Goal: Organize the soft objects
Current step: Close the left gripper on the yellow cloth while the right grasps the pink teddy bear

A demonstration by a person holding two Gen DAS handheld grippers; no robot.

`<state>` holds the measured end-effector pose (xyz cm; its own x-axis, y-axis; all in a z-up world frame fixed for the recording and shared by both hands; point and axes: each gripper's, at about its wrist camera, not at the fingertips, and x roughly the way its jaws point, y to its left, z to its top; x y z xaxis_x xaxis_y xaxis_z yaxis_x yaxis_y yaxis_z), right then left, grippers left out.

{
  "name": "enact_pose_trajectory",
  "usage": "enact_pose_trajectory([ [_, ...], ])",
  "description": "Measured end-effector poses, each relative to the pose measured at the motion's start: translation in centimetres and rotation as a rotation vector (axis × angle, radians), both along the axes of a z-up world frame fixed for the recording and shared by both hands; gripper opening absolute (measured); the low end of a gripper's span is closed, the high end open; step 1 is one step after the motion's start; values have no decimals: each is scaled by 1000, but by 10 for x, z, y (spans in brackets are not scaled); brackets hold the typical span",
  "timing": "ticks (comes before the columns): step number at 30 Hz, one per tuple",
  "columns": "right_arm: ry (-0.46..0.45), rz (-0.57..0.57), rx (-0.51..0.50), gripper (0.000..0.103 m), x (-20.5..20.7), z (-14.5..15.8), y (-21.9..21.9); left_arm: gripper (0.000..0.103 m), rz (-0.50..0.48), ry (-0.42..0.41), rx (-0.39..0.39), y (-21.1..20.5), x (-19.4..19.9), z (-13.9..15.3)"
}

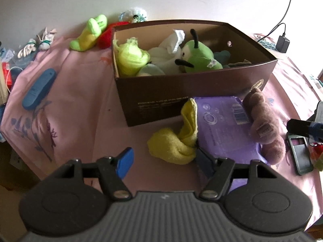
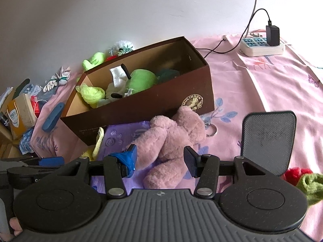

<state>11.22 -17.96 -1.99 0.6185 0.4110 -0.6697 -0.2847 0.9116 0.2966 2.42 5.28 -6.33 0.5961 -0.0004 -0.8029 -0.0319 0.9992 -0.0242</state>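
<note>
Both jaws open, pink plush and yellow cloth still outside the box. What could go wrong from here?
1. The pink plush toy lies partly on the purple pack; closing the right gripper low might pinch the pack as well.
2. Its keyring trails on the sheet and may snag when lifted.
3. The yellow cloth sits off-centre, near the right finger of the left gripper; closing here could catch only an edge and drop it short of the brown box.

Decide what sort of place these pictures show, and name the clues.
Probably a home room: a pink floral cloth covers the surface, with a power strip and scattered household clutter.
</note>
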Motion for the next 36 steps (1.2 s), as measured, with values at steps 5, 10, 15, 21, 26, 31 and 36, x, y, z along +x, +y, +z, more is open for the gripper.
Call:
enact_pose_trajectory([
  [5, -19, 4, -7, 36, 11, 1, 8, 72, 16, 4, -38, 7, 4, -6],
  [10, -19, 5, -25, 36, 23, -6, 17, 74, -27, -1, -124, 11, 3, -11],
  [15, -24, 28, -69, 36, 34, -14, 27, 78, -25, 2, -104, 11, 12, -18],
  [21, 16, 41, -96, 36, 41, -25, 25, 83, -12, 20, -136, 21, 23, -26],
  [26, 49, 28, -77, 36, 39, -26, 12, 84, -15, 22, -154, 27, 28, -30],
  [31, 70, -2, -63, 37, 33, -25, -5, 85, -27, 18, -151, 31, 28, -31],
  [36, 72, -31, -76, 37, 25, -24, -18, 85, -29, 27, -159, 37, 29, -33],
])
